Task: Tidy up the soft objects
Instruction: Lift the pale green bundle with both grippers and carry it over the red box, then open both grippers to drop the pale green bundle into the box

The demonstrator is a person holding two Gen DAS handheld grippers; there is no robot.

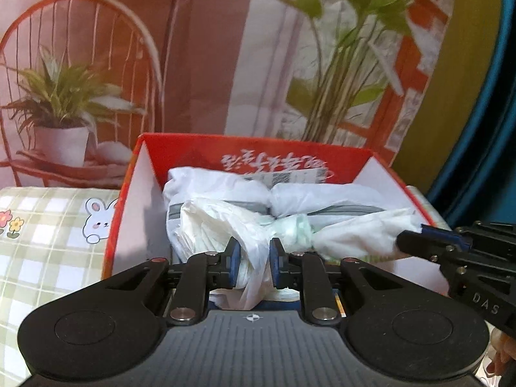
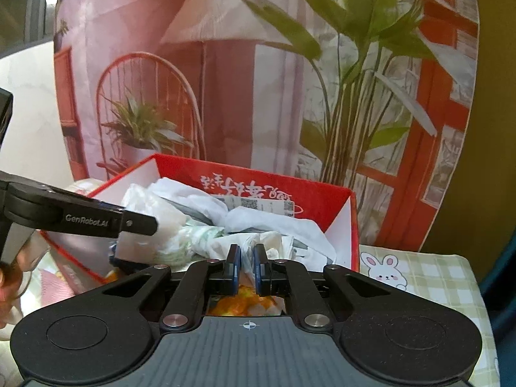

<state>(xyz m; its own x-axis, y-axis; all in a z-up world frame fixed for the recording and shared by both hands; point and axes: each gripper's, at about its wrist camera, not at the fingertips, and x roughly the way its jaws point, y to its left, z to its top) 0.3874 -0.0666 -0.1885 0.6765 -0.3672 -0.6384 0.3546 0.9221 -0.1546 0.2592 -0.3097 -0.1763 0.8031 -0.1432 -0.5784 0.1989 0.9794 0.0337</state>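
Bags already fill the box (image 1: 129, 193) – both grippers, left (image 1: 254, 262) and right (image 2: 246, 266), clamp one last bag (image 1: 254, 277) over it, unreleased.

Red box (image 1: 129, 200), white bags (image 1: 251, 235) (green-checked, bunny-printed cloth (image 1: 48, 232) beneath)

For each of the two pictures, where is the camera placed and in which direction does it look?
Left wrist: sits on the left gripper, looks forward and down into the red box; its jaws pinch a white plastic bag; right gripper enters at right.
Right wrist: sits on the right gripper, faces the same box; its jaws pinch thin plastic; left gripper enters at left.
Shared: box, bags, printed backdrop, checked cloth.
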